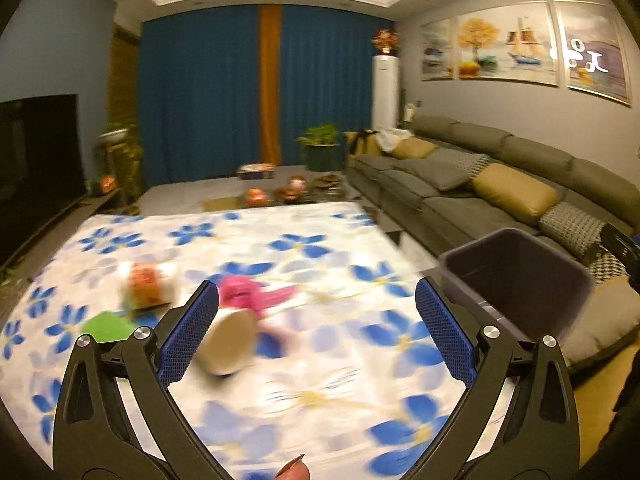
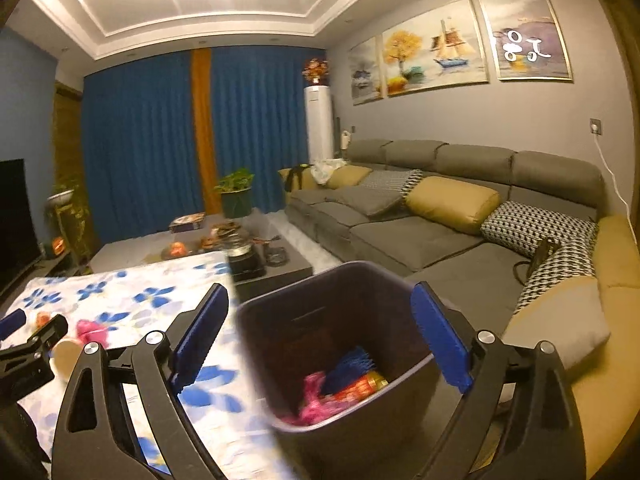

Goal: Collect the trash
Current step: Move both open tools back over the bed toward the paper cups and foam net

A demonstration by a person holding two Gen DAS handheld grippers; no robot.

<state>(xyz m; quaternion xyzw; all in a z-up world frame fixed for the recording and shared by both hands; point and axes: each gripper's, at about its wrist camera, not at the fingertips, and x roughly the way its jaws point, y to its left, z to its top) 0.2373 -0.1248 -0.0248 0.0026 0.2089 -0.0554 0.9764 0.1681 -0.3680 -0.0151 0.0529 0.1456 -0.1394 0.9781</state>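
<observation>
A home living room is showing here: a long grey sofa [image 2: 420, 232] with cushions is lining the wall under framed paintings [image 2: 436, 46], blue curtains [image 1: 208, 92] are hanging closed, and a television [image 1: 38, 152] is facing a low coffee table [image 2: 256, 256].

I see a table under a white cloth with blue flowers [image 1: 304, 280]. Lying directly on it: a pale paper cup [image 1: 230, 342] on its side, a pink crumpled wrapper [image 1: 248, 294] just beyond it, an orange-and-white packet [image 1: 148, 284] to the left, and a green scrap [image 1: 105, 328] near the left edge.
</observation>
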